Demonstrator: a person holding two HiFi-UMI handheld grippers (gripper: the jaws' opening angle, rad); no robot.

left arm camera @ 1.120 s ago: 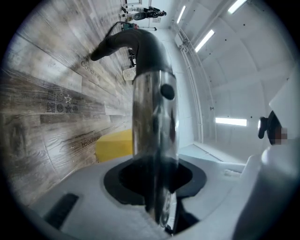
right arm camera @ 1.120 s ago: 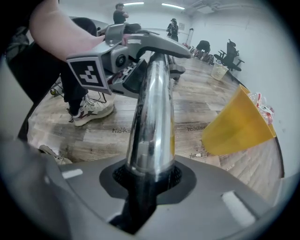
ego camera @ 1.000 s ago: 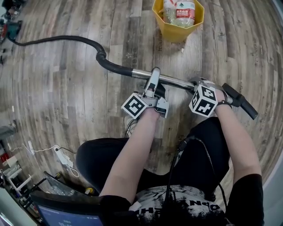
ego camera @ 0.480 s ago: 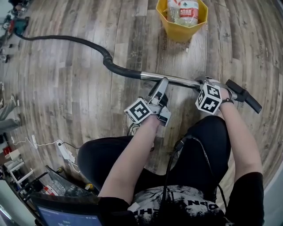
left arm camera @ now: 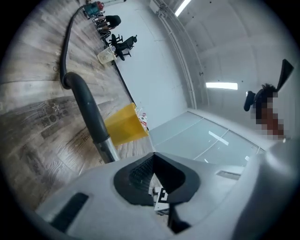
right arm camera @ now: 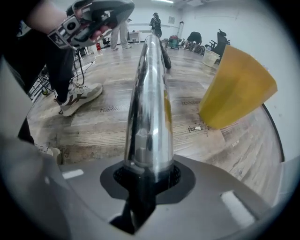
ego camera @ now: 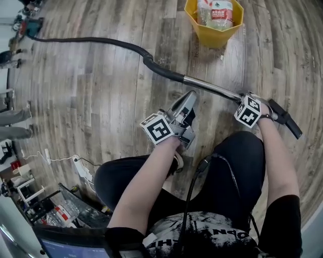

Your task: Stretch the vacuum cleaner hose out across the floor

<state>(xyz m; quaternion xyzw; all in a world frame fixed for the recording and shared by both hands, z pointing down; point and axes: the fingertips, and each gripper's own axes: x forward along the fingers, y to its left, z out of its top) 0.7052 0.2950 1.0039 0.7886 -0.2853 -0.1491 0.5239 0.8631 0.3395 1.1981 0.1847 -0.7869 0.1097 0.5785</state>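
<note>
The hose (ego camera: 101,40) lies on the wood floor (ego camera: 75,116). In the head view its long axis runs from the far upper left corner down and to the right, with one gentle bend. There it joins a chrome tube (ego camera: 212,88), which carries the same slanting line on towards the lower right.

The right gripper (ego camera: 246,99) is clamped on the near end of the tube. In the right gripper view the tube (right arm camera: 150,103) rises straight from between the jaws and points away over the floor. A black end piece (ego camera: 285,118) sticks out past this gripper to the lower right.

The left gripper (ego camera: 187,98) is just below the middle of the tube, not touching it. Its jaws have just been closing and now stand together with nothing between them. In its own view the hose (left arm camera: 86,105) passes to the upper left.

A yellow bin (ego camera: 214,38) holding bottles (ego camera: 216,11) stands beyond the tube.
</note>
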